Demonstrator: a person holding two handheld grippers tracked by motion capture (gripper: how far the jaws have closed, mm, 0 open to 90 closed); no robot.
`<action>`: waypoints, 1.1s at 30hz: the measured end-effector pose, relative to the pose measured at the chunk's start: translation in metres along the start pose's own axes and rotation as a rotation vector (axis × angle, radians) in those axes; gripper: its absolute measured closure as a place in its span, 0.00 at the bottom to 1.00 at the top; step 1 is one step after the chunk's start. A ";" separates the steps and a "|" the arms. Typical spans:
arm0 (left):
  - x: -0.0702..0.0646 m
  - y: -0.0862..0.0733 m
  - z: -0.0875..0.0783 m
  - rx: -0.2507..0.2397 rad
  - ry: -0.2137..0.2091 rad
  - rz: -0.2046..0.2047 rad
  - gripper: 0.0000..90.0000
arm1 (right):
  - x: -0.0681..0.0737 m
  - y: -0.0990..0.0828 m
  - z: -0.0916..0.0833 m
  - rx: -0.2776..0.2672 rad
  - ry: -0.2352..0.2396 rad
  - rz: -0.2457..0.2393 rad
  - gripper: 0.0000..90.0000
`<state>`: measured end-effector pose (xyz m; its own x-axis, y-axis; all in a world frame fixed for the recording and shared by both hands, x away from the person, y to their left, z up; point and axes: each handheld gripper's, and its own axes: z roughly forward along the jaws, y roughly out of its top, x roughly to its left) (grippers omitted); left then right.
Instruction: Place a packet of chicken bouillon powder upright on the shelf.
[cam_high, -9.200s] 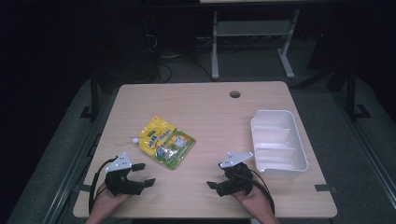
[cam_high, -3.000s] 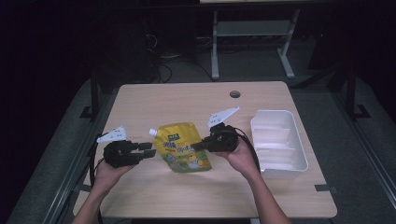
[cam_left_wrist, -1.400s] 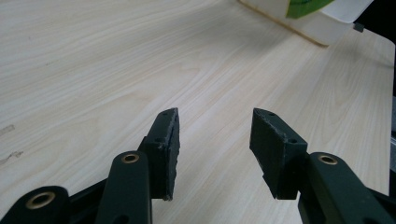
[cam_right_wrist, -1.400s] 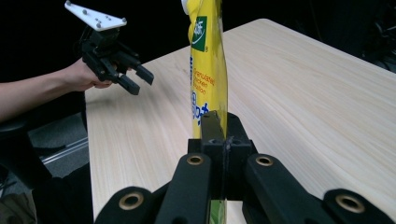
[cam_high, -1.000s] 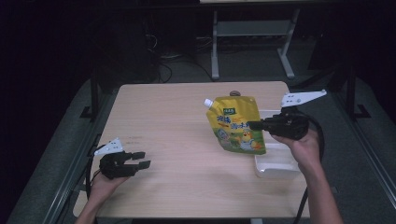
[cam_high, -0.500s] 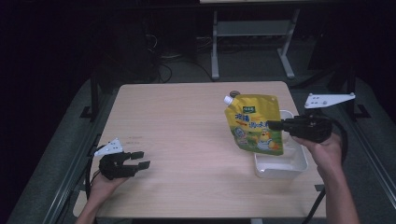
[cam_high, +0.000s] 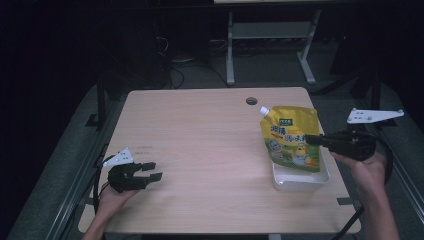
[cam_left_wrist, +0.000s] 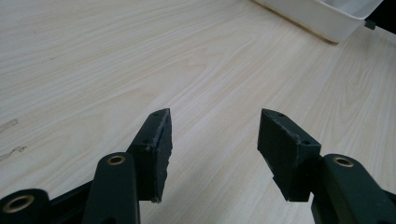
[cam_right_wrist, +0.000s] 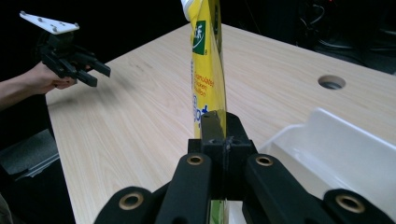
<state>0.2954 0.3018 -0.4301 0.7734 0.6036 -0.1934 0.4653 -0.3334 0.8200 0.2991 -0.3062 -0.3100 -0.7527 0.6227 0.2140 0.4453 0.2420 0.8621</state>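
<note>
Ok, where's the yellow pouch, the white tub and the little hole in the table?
yellow pouch (cam_high: 292, 141), high view, middle of its printed front.
white tub (cam_high: 298, 182), high view, its near wall.
hole in the table (cam_high: 251, 101), high view, its centre.

Both grippers (cam_high: 150, 171) (cam_high: 312, 139): black linkage jaws w/ brass pivot pins, grey triangular top plates, black cables; forearms bare.

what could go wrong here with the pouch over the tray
The right gripper pinches only one edge of the yellow spouted pouch, so the pouch could swing or slip out. Its bottom hangs near the front rim of the white plastic tray, so it might catch the wall or tip out when released. The left gripper rests open, far away, unable to help steady it.
</note>
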 end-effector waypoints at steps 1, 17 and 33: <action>0.000 0.000 0.000 -0.003 -0.001 -0.005 0.50 | 0.000 0.000 0.000 0.000 0.000 0.000 1.00; 0.002 -0.003 0.006 0.023 -0.011 -0.016 0.49 | -0.014 -0.029 -0.002 0.010 -0.031 0.056 1.00; 0.004 -0.004 0.006 0.028 -0.010 -0.026 0.50 | -0.024 -0.057 0.004 0.005 -0.044 0.116 0.98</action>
<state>0.2995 0.3014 -0.4371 0.7652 0.6052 -0.2197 0.4970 -0.3383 0.7991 0.2935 -0.3317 -0.3665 -0.6740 0.6789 0.2912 0.5303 0.1701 0.8306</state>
